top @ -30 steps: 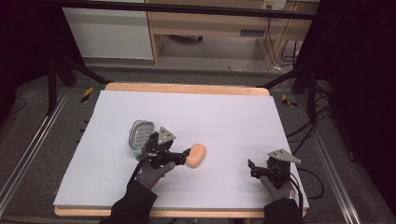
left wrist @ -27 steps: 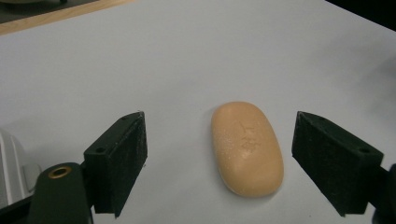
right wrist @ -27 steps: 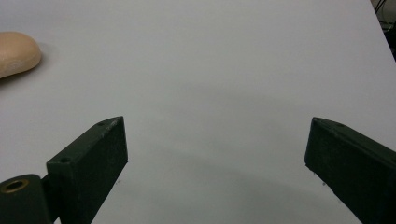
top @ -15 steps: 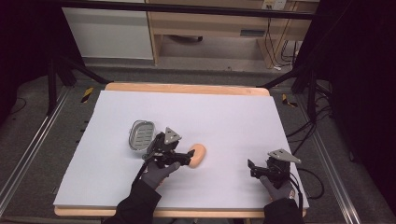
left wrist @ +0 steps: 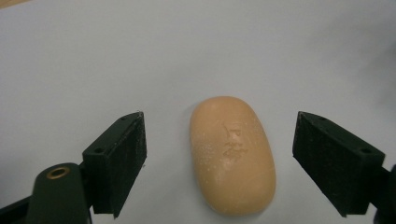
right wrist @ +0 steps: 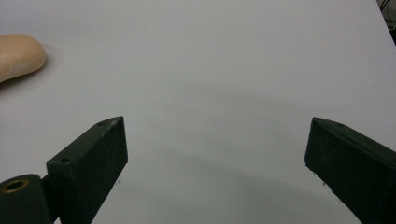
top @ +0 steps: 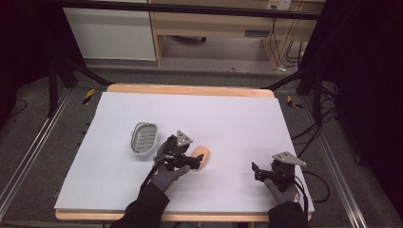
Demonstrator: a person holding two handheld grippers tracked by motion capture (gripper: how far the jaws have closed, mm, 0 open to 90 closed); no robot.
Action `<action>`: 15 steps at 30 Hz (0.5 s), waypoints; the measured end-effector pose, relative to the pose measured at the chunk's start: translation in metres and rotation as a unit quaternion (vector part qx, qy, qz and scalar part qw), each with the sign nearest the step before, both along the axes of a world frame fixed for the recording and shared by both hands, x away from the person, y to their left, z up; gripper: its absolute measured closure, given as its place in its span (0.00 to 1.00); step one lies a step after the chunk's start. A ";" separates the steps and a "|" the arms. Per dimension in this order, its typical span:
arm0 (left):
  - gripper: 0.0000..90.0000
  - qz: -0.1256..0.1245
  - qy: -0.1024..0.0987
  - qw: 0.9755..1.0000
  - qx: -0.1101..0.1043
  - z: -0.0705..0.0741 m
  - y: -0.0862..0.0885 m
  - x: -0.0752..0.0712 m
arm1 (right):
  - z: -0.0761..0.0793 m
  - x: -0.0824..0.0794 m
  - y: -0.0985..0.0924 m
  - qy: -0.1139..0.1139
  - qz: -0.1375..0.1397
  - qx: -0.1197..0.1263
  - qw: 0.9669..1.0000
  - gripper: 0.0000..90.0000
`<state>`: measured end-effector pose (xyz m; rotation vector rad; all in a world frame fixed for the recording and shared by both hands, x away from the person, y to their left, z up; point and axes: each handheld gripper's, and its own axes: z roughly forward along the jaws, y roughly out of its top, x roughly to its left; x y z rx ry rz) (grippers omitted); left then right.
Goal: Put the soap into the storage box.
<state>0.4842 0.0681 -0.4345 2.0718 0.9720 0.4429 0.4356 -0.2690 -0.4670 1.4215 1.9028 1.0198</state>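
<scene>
1. Soap bar (left wrist: 232, 156) lies flat on the white table cover (top: 228, 118), at the lower centre of the left gripper view, between my left gripper's (left wrist: 219, 165) two black jaws. In the high view it sits just below the middle of the frame, right of the grey soap dish (top: 144, 137).
2. My left gripper is wide open and holds nothing; there is a clear gap between each pad and the soap.
3. My right gripper (right wrist: 217, 168) is also spread wide and empty, over bare cover at the lower right of the high view, well apart from the soap.
4. Risk, as I judge it: the bar is rounded and smooth, so if I close off-centre or too near its top, it may squirt out from between the pads.
5. Closing without being low enough could skid the bar across the cover instead of gripping it.
6. Pressing down too far could snag or wrinkle the cover.
7. Writing: a mark is stamped into the soap's top face, but it is too faint to read.
</scene>
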 end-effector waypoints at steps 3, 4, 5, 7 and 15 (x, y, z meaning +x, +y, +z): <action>0.19 0.000 0.004 1.000 0.003 -0.003 -0.003 0.002 | 0.000 0.000 0.000 -0.001 0.000 0.000 1.000 0.07; 0.19 -0.001 0.005 1.000 0.004 -0.004 -0.004 0.002 | 0.000 0.000 0.000 -0.003 0.000 -0.001 1.000 0.07; 0.19 -0.001 0.005 1.000 0.004 -0.004 -0.004 0.002 | 0.000 0.000 0.000 -0.003 0.000 -0.001 1.000 0.07; 0.19 -0.002 0.008 1.000 0.005 -0.006 -0.006 0.003 | 0.001 -0.001 0.000 -0.003 0.000 0.004 1.000 0.07; 0.19 -0.007 0.019 1.000 0.018 -0.016 -0.015 0.007 | 0.000 0.000 0.000 -0.010 -0.001 -0.002 1.000 0.07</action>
